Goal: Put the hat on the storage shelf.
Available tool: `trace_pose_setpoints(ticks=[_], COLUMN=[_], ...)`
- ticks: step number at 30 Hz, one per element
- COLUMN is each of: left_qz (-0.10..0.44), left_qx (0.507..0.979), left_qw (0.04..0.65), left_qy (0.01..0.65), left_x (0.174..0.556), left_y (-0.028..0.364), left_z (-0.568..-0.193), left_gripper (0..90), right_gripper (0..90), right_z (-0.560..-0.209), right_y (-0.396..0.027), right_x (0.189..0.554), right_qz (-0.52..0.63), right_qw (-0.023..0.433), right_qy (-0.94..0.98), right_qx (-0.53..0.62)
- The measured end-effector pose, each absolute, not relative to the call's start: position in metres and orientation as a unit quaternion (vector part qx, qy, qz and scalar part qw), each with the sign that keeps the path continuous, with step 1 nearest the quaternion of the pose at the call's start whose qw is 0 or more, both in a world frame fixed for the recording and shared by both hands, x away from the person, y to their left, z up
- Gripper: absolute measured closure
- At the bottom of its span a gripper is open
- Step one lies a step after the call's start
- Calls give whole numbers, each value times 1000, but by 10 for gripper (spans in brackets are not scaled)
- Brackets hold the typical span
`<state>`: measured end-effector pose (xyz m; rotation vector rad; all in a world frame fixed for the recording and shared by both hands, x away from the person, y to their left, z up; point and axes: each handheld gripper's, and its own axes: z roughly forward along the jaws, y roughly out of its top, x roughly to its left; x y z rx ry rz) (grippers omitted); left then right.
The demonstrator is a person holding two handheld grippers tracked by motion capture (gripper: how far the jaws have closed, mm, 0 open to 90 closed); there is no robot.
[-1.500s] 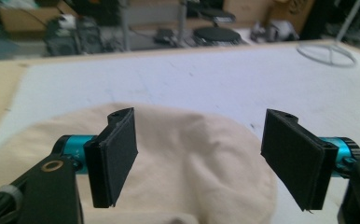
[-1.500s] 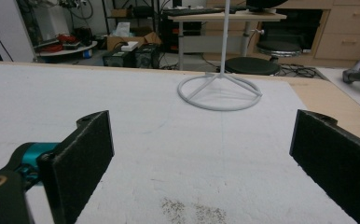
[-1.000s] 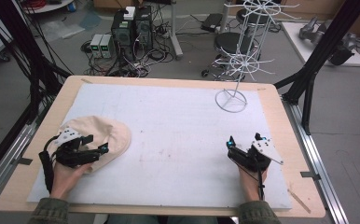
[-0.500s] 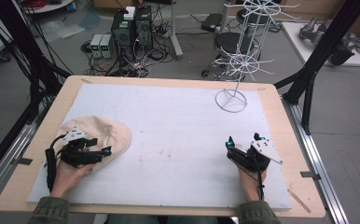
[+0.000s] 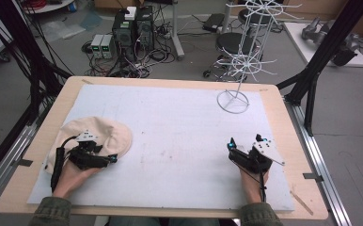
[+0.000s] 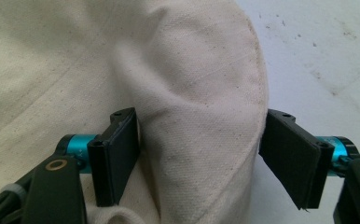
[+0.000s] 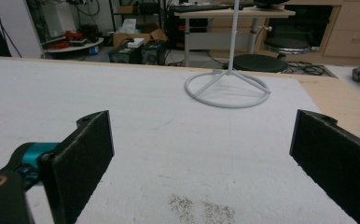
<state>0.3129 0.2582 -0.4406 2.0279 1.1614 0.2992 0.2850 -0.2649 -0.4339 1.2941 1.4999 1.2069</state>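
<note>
Cap position: the cream cloth cap (image 5: 95,139) lies at the near-left part of the white surface (image 5: 179,136), well apart from the wire stand (image 5: 238,61) at the far right.

Left jaws: the left gripper (image 6: 199,154) has its jaws wide apart, straddling a raised fold of the cap by its stitched rim; the cloth sits between the two pads.

Left contact: the left pad (image 6: 120,154) lies against or just beside the cloth; the right pad stands at the very edge of the fold. The cloth looks neither pinched nor creased, so no grip is made.

Left gripper from above: the left gripper (image 5: 97,157) lies low over the near edge of the cap, jaws pointing toward the middle of the surface, with the person's left hand (image 5: 71,176) behind it.

Right jaws: the right gripper (image 7: 201,168) is wide open and holds nothing; bare white surface lies between the pads.

Right gripper from above: the right gripper (image 5: 245,150) sits at the near-right of the surface, touching no object.

Left gripper view adds: the cap's weave, seam and fold between the pads, which the high view hides beneath the gripper.

Right gripper view adds: the stand's ring base (image 7: 227,88) straight ahead and a faint speckled stain (image 7: 201,210) on the surface.

High view adds: how both grippers, cap and stand are spaced.
</note>
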Motion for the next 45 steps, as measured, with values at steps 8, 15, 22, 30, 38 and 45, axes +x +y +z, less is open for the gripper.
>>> trace_pose_setpoints(ticks=[8,15,22,30,38,45], left_qz=[133,124,113,127,125,125], left_qx=[795,806,795,793,788,752], left_qw=[381,389,429,440,453,511], left_qy=[453,428,414,401,399,397], left_x=[311,308,304,301,299,297], left_y=[258,256,260,260,263,271], left_z=[-442,-439,-439,-439,-437,-427], left_gripper=[353,619,744,808,811,810], right_gripper=[50,50,51,50,51,51], right_z=[-434,-434,-434,-434,-434,-434], right_y=[-265,-265,-265,-265,-265,-265], right_x=[285,286,286,286,285,285], right_qz=[476,474,474,474,475,475], right_qw=[400,402,404,403,401,400], right_qy=[593,594,594,595,593,594], right_qx=[512,510,509,509,511,511])
